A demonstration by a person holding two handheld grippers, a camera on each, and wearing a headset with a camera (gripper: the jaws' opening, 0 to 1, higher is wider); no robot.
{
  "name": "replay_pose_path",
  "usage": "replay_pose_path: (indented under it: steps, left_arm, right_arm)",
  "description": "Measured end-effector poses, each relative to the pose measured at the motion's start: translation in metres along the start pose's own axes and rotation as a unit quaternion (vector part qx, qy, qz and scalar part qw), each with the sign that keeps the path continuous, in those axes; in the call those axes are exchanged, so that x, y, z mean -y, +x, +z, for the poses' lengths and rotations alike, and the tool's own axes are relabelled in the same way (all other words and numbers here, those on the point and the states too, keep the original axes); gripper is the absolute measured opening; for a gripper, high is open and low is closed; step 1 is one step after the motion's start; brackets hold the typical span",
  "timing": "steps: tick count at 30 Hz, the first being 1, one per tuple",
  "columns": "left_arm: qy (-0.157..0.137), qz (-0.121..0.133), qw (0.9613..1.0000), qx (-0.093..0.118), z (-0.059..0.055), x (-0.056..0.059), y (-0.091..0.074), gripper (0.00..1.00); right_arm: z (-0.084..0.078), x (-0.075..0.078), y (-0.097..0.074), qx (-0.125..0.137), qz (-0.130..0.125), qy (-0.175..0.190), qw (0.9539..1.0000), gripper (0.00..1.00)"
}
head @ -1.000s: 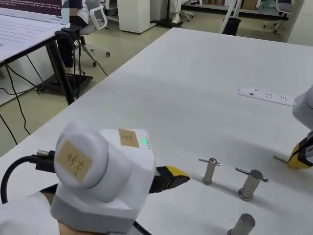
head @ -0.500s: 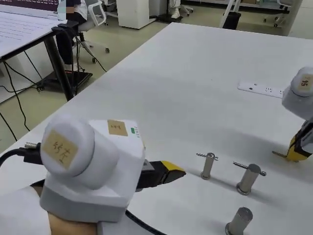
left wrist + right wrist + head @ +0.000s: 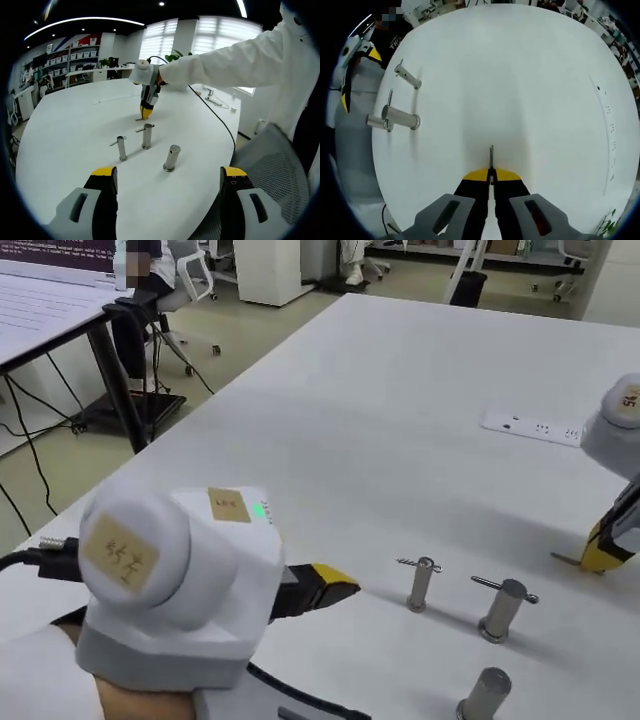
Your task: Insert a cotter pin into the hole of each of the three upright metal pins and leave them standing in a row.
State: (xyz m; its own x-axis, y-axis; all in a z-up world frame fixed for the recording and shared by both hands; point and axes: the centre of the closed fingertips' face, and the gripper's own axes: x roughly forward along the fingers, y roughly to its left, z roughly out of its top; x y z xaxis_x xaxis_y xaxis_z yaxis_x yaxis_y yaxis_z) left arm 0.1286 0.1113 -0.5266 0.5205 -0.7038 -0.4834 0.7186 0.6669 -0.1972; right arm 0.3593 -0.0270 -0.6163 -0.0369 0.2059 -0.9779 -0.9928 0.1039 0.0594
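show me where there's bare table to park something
Biggest free patch: the table from the power strip across to its far edge. Also bare between the strip and the three metal pins. Crowded around the pins, between the left gripper and the right gripper, shut on a cotter pin.

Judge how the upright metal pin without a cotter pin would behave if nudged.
The bare metal pin stands tall and narrow on a small base, so a push near its top would probably tip it. Its round body would then likely roll on the smooth table. It looks solid metal, probably heavy for its size.
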Motion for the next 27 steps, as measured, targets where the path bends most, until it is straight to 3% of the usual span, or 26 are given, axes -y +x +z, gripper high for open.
replay_pose_path:
  steps: [6,9,12,15,21,23,27]
  left_arm:
    - [-0.016,-0.006,0.9998,-0.011,-0.013,0.004,0.002,0.82]
    - [-0.018,-0.005,0.9998,-0.011,-0.013,0.004,0.003,0.82]
    - [-0.012,-0.003,0.9998,-0.015,-0.012,0.002,0.003,0.81]
    - [-0.015,-0.001,0.9999,-0.001,-0.005,0.000,0.003,0.80]
    - [-0.017,0.001,0.9998,0.005,0.000,-0.003,0.004,0.77]
    - [-0.020,0.000,0.9997,0.011,0.003,-0.003,0.005,0.76]
    - [-0.022,0.000,0.9996,0.017,0.008,-0.005,0.006,0.73]
  right_arm:
    - [0.002,-0.003,0.000,-0.014,-0.005,-0.005,0.9999,0.00]
    - [0.000,-0.004,0.000,-0.028,0.000,0.009,0.9996,0.00]
    - [-0.002,-0.005,-0.003,-0.033,-0.005,-0.002,0.9994,0.00]
    - [-0.002,-0.009,-0.008,-0.031,-0.008,-0.016,0.9993,0.00]
    - [0.005,-0.017,-0.028,-0.003,-0.037,-0.042,0.9984,0.00]
    - [0.009,-0.028,-0.036,0.018,-0.040,-0.055,0.9975,0.00]
    - [0.008,-0.039,-0.047,0.030,-0.055,-0.066,0.9958,0.00]
